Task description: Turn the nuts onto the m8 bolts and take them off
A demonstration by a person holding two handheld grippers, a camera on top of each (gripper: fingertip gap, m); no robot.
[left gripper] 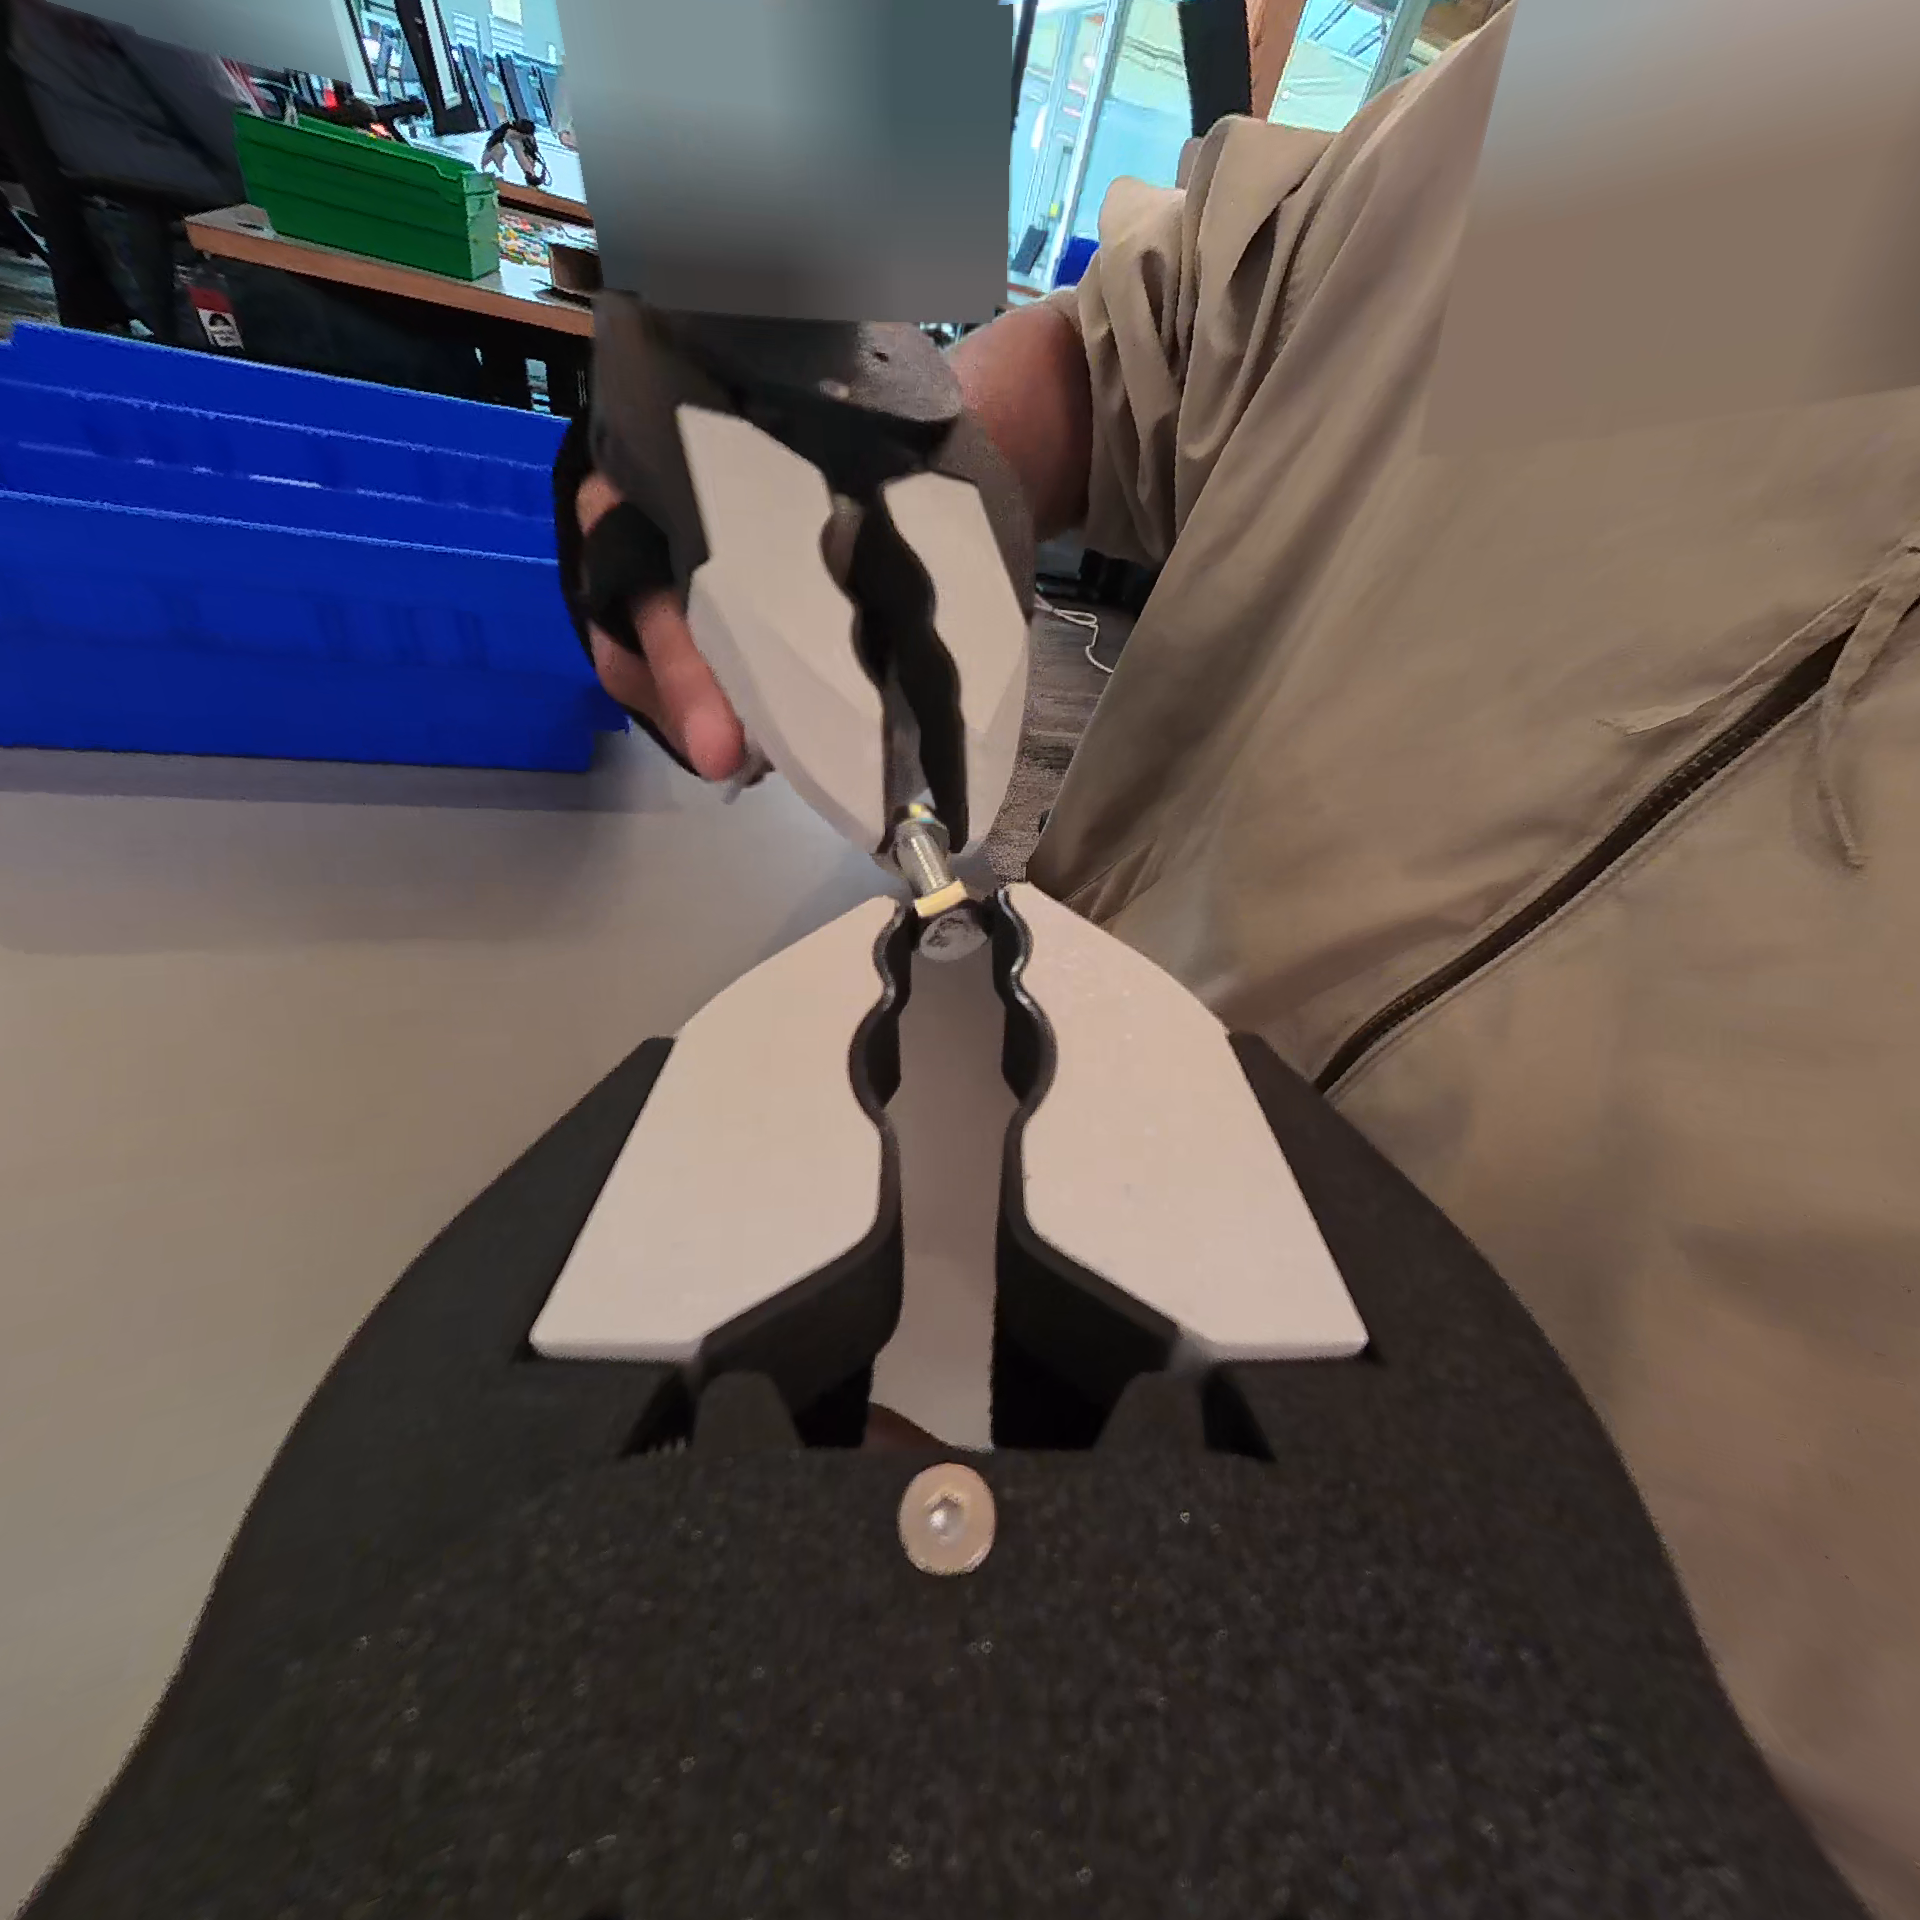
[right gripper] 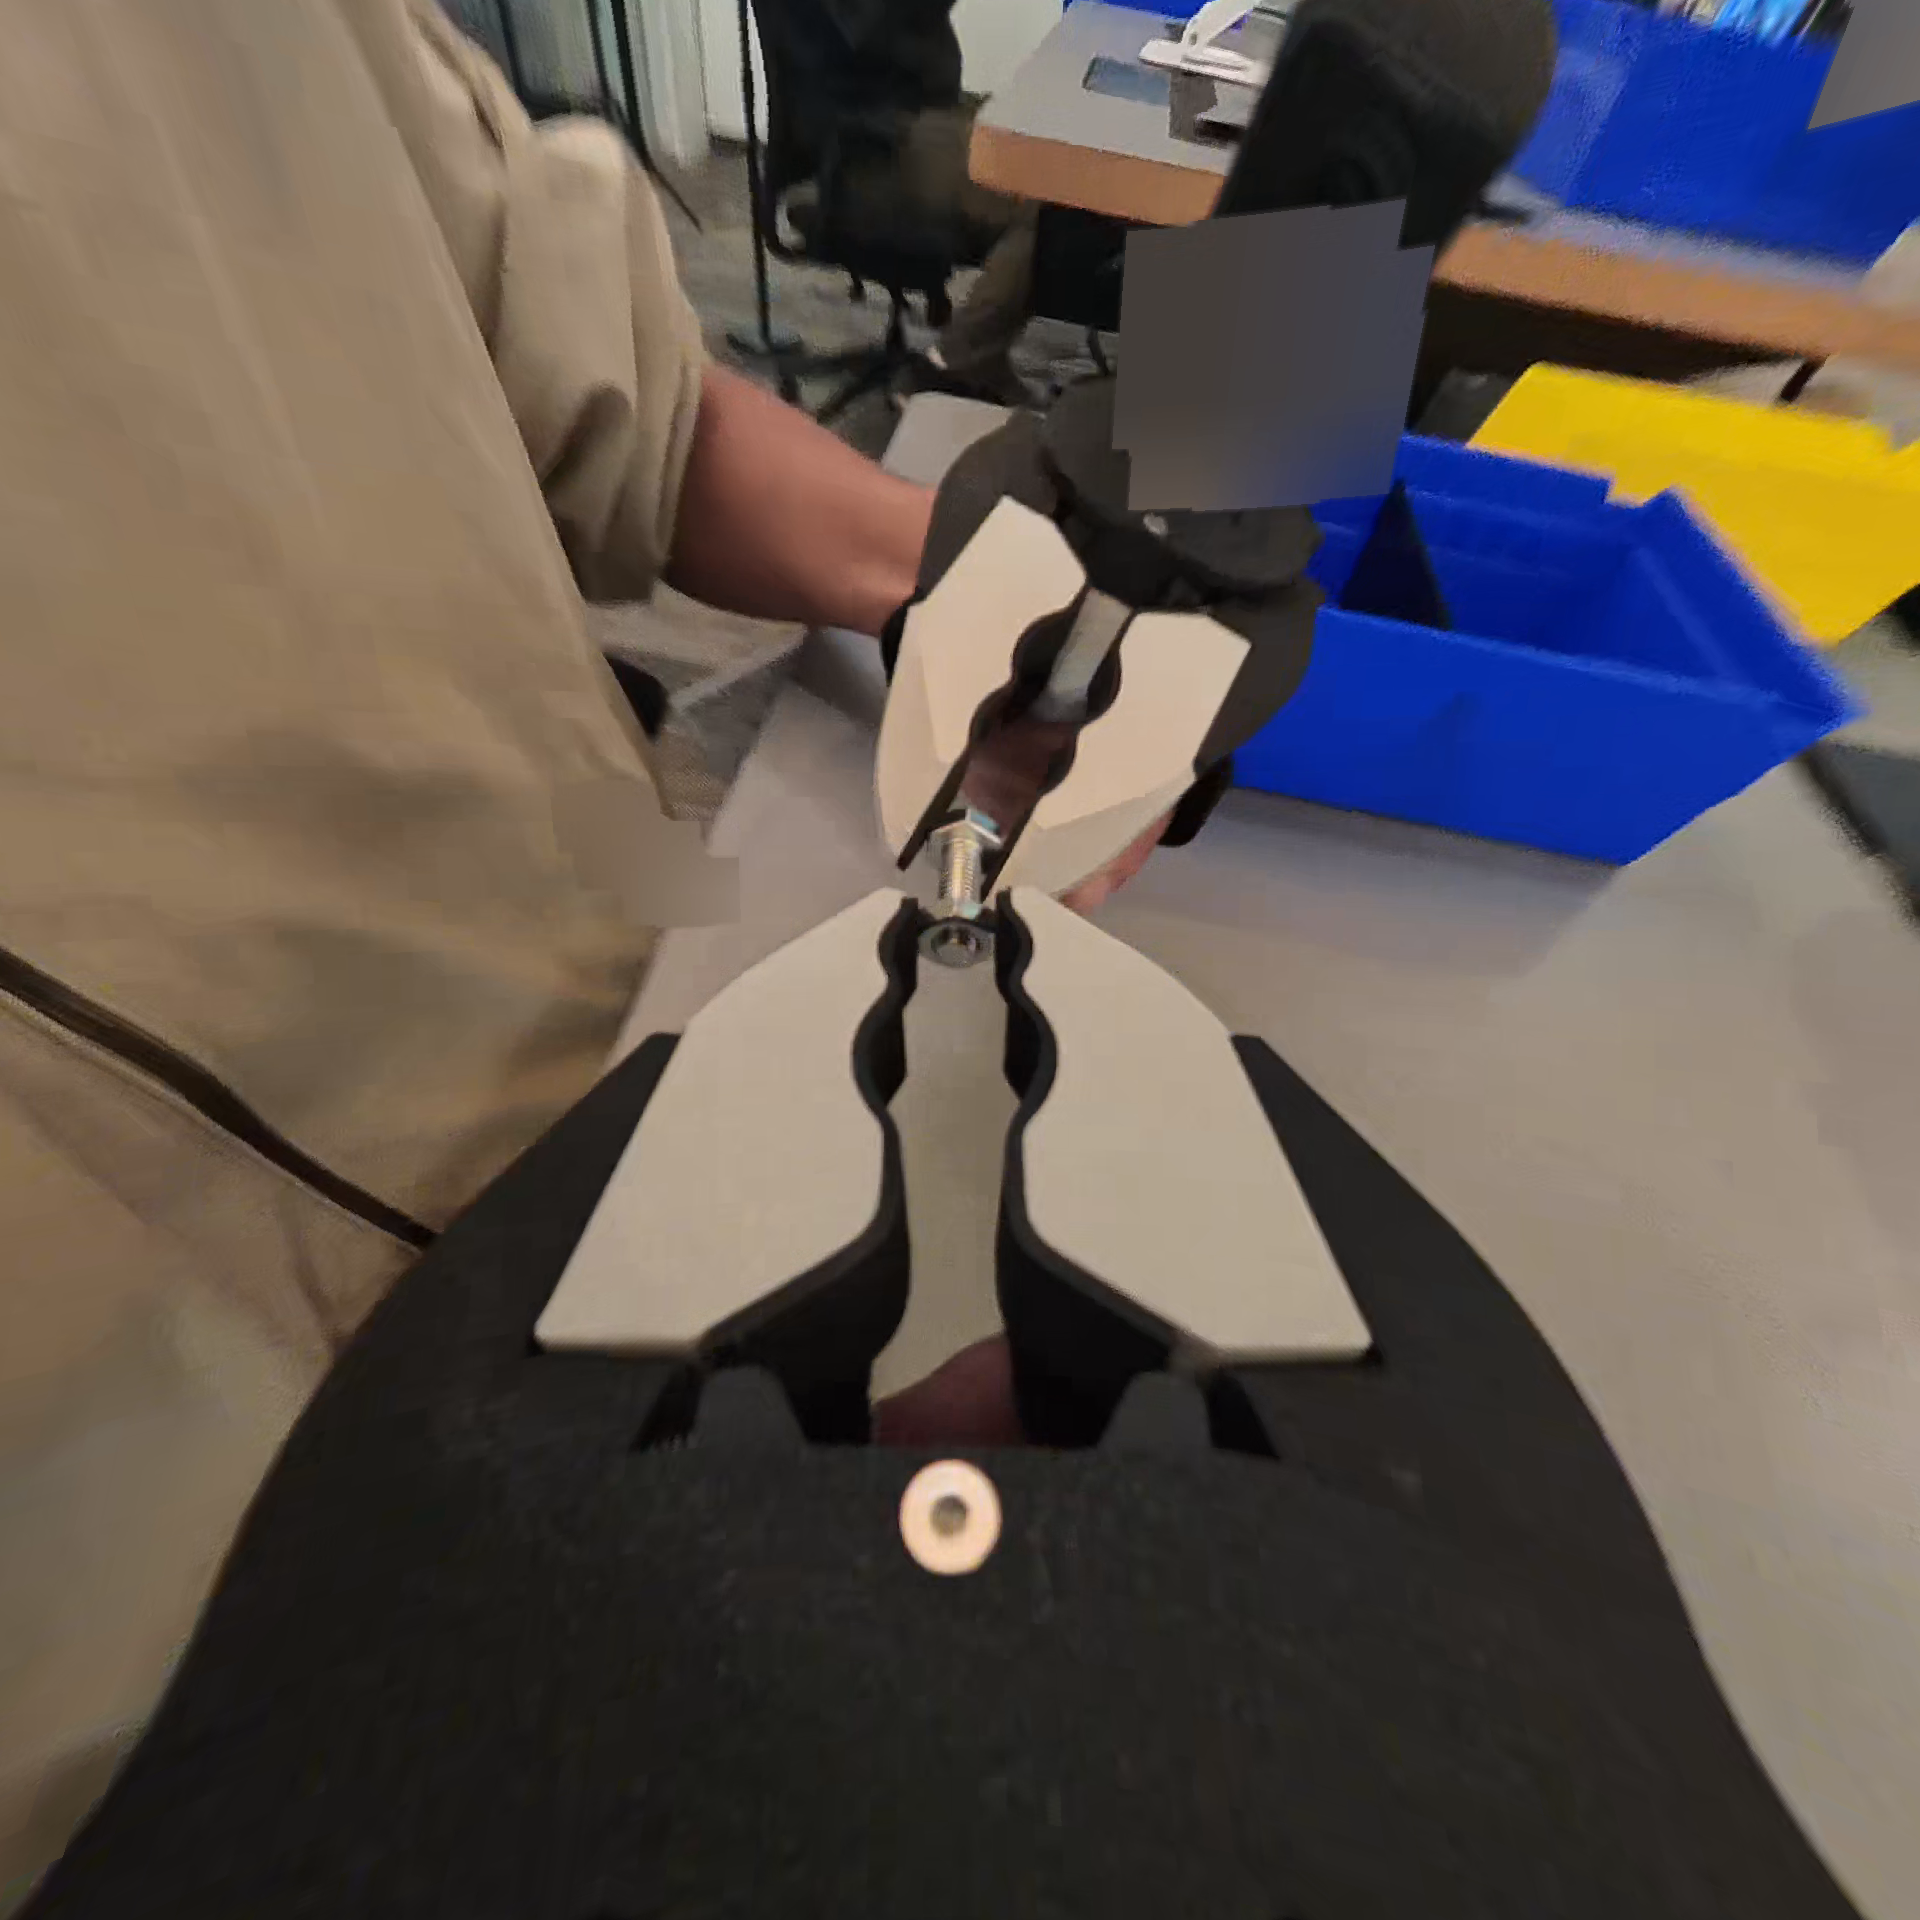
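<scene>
Above the table (left gripper: 312,1039), both tongs are meeting tip to tip over one bolt (left gripper: 920,844). Left tongs (left gripper: 948,920) are pinching the bolt head between nearly closed tips, while right tongs (right gripper: 956,935) are gripping the nut (right gripper: 956,943) at the shank's other end. Each pair is appearing, farther off, in the other's view. Blue bins (left gripper: 260,582) are sitting toward the table's far edge, and a person's beige jacket (left gripper: 1455,727) is filling one side.
</scene>
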